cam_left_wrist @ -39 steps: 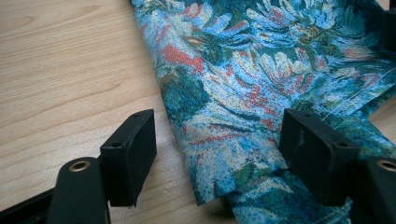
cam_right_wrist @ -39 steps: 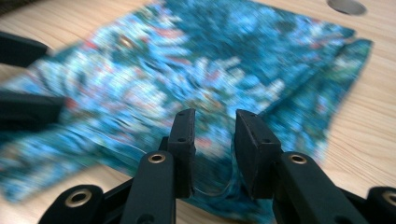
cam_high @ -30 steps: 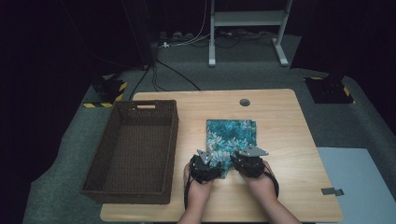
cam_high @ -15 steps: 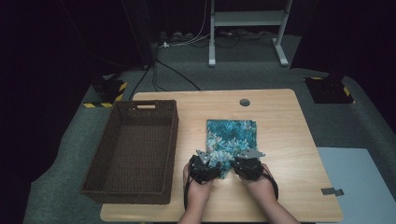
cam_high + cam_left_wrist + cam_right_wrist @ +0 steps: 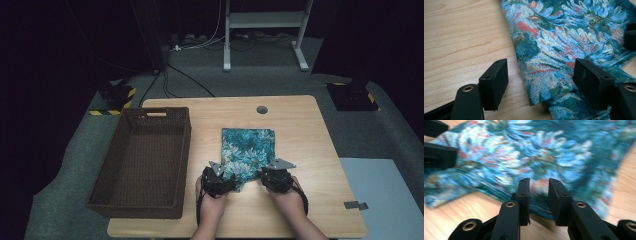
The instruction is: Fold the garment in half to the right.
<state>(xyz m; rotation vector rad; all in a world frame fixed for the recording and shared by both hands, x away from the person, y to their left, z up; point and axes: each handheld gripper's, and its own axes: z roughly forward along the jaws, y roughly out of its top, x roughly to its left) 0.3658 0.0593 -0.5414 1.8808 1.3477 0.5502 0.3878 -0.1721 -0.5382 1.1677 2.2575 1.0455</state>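
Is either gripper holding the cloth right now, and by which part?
The left gripper is open, astride the floral cloth's near corner. The right gripper has its jaws nearly together at the near edge; a firm pinch cannot be told.

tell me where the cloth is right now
In the high view the cloth lies flat on the table, right of the basket, its near edge between the left gripper and right gripper.

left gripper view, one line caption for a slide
Left gripper open around the near corner of a blue flowered cloth on a wooden table.
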